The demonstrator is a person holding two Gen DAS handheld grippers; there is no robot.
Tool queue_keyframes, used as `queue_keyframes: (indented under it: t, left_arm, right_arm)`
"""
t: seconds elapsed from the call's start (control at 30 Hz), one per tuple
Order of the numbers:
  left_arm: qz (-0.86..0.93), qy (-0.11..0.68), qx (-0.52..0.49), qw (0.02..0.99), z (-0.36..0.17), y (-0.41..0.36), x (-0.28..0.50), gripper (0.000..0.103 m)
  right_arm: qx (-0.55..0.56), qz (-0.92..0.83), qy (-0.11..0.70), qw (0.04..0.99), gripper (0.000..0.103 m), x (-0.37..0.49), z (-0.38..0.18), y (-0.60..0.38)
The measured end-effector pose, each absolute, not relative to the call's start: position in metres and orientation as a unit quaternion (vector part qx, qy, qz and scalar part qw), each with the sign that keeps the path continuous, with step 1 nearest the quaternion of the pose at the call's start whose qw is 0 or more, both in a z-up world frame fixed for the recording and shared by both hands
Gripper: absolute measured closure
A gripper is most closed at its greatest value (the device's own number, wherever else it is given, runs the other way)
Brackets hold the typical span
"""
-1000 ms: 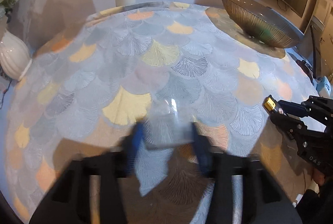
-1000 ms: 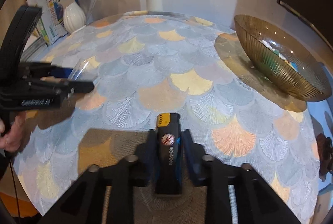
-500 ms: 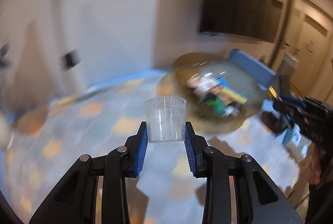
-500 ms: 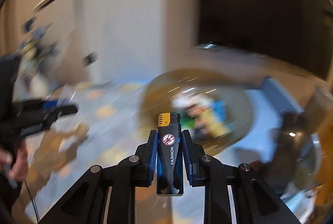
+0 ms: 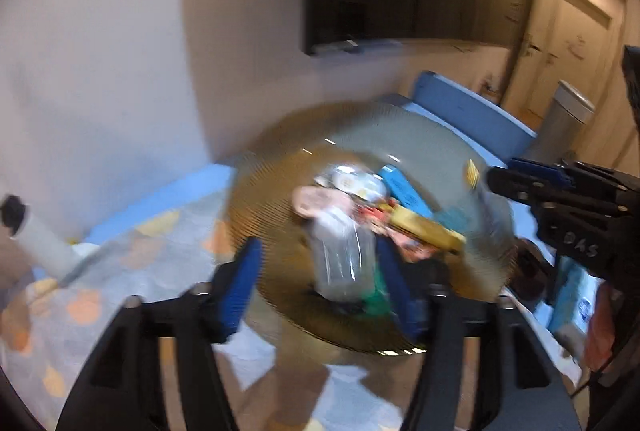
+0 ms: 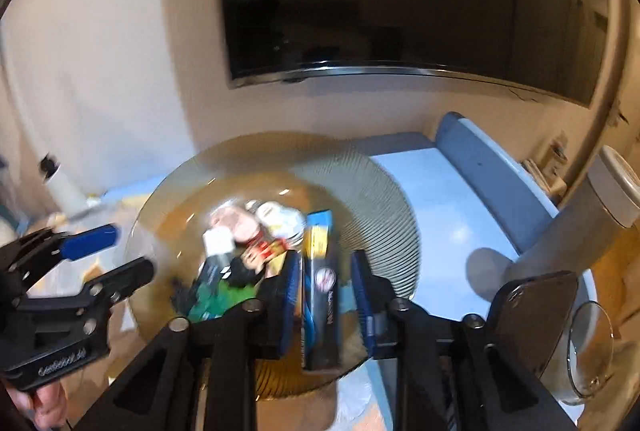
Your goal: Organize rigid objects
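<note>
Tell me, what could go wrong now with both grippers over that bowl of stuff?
The jaws of the left gripper have just been opening, and the clear plastic cup is loose between them: it may bounce off the pile and over the rim of the amber glass bowl. The lighter, seemingly loose in the right gripper, could strike the glass hard.

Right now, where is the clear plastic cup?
In the left wrist view the clear plastic cup is between the left hand-held gripper's blue pads, which have just been opening, directly over the amber glass bowl of collected items.
</note>
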State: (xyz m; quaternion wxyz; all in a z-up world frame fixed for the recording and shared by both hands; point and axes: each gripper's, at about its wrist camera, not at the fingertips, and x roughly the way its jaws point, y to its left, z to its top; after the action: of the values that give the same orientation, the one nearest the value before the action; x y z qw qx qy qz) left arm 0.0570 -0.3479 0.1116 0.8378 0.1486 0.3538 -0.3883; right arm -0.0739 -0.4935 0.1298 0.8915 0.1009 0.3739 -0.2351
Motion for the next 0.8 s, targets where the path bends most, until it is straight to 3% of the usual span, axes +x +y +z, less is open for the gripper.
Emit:
queue_keyframes:
  t: [0.23,0.33,0.4,0.47,0.53,0.57,0.67,0.8]
  left_arm:
    - [-0.344,0.313,0.112,0.878,0.157,-0.264,0.044,0.034]
    - [-0.305,0.278,0.11,0.904,0.187,-0.204,0.028,0.034]
    - [-0.272,0.251,0.105,0.923,0.209,-0.159,0.014,0.025]
    - [-0.233,0.22,0.101,0.942,0.23,-0.112,-0.005,0.023]
    - [-0.206,0.201,0.095,0.953,0.243,-0.078,-0.022,0.015]
    - [-0.186,0.193,0.09,0.959,0.246,-0.058,-0.033,0.002]
    - [-0.162,0.202,0.087,0.962,0.23,-0.029,-0.051,0.001]
    - [-0.146,0.251,0.083,0.953,0.166,-0.017,-0.058,0.001]
  right_arm:
    - [0.089,-0.205,0.345,0.912,0.068,-0.098,0.151,-0.458]
    - [0.081,-0.16,0.329,0.927,0.056,-0.11,0.164,-0.419]
    - [0.072,-0.123,0.32,0.936,0.05,-0.115,0.171,-0.387]
    - [0.063,-0.083,0.314,0.944,0.05,-0.118,0.175,-0.351]
    - [0.06,-0.057,0.312,0.946,0.05,-0.118,0.174,-0.326]
    - [0.062,-0.041,0.311,0.948,0.049,-0.119,0.171,-0.308]
    - [0.074,-0.016,0.316,0.946,0.048,-0.115,0.154,-0.275]
    - [0.088,0.001,0.333,0.939,0.048,-0.106,0.116,-0.249]
